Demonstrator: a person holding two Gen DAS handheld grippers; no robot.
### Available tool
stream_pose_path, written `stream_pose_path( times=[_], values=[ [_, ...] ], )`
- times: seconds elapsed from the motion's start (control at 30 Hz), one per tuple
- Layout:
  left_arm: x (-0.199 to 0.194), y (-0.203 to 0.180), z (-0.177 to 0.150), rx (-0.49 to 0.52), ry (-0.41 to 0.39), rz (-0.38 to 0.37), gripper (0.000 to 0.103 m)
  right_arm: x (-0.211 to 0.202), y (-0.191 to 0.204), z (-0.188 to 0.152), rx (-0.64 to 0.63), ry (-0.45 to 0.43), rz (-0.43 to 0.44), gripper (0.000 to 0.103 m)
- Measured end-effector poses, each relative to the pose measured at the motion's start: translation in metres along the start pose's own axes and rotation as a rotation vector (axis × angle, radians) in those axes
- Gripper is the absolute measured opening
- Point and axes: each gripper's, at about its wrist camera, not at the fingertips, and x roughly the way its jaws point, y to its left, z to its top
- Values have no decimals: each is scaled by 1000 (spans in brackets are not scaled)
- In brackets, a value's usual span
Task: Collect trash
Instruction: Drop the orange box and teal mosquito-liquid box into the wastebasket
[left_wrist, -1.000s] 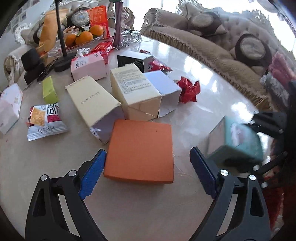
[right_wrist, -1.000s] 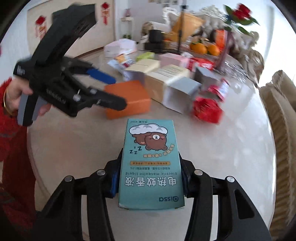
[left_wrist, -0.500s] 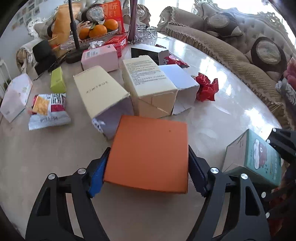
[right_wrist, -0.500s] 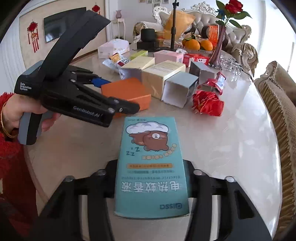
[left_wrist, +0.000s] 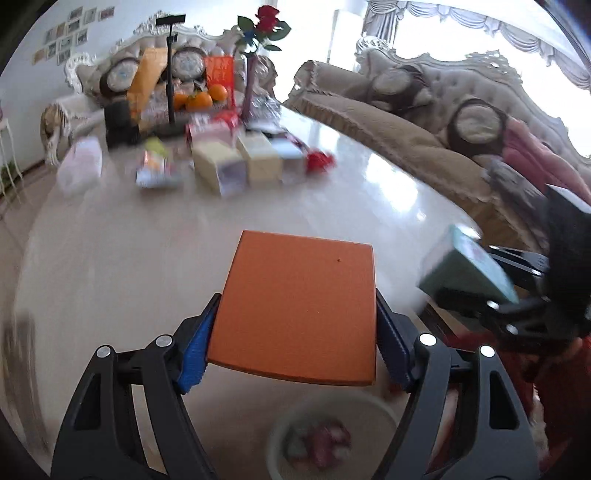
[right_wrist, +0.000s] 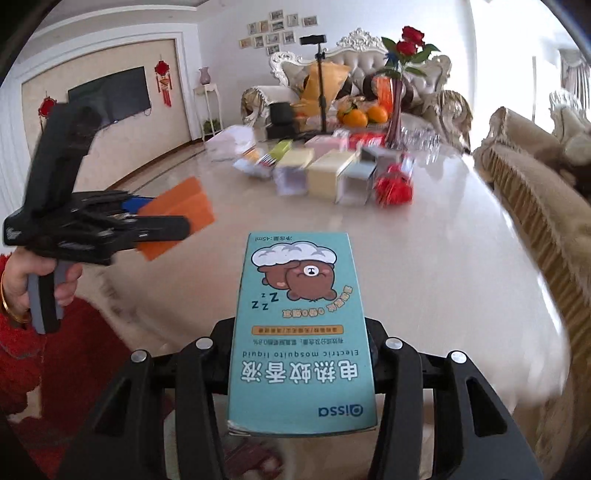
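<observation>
My left gripper (left_wrist: 291, 347) is shut on a flat orange box (left_wrist: 299, 306) and holds it in the air over the table's near edge. My right gripper (right_wrist: 301, 354) is shut on a teal mosquito-liquid box (right_wrist: 301, 332) with a bear picture, also lifted. In the left wrist view the teal box (left_wrist: 469, 269) and the right gripper show at the right. In the right wrist view the orange box (right_wrist: 177, 218) shows at the left in the left gripper. A white bin (left_wrist: 332, 435) with trash in it lies below the orange box.
Several cardboard boxes (left_wrist: 236, 166), a snack packet (left_wrist: 157, 171) and a red wrapper (left_wrist: 319, 160) lie on the far part of the marble table (left_wrist: 147, 258). A rose vase (right_wrist: 395, 110), oranges and a stand are behind them. A sofa (right_wrist: 535, 192) runs along the right.
Both grippers have lifted their boxes and pulled back from the table towards its near edge. The pile of boxes now lies much farther off. The bin has come into view below.
</observation>
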Motion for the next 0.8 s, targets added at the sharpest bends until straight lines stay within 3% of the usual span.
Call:
stream_pose_path(
  times=[0.13, 0.33, 0.43, 0.57, 0.8],
  values=[
    [-1, -19, -76, -27, 140, -15, 75, -3, 33, -55, 96, 111, 33, 45],
    [69, -12, -158, -116, 379, -18, 75, 50, 51, -119, 162, 327, -37, 45],
    [95, -11, -179, -120, 449, 1, 75, 74, 58, -135, 129, 405, -109, 45],
    [111, -19, -198, -110, 518, -21, 75, 87, 59, -156, 163, 477, -75, 45],
    [131, -28, -214, -60, 601, 40, 77, 107, 51, -173, 184, 582, -43, 47]
  ],
)
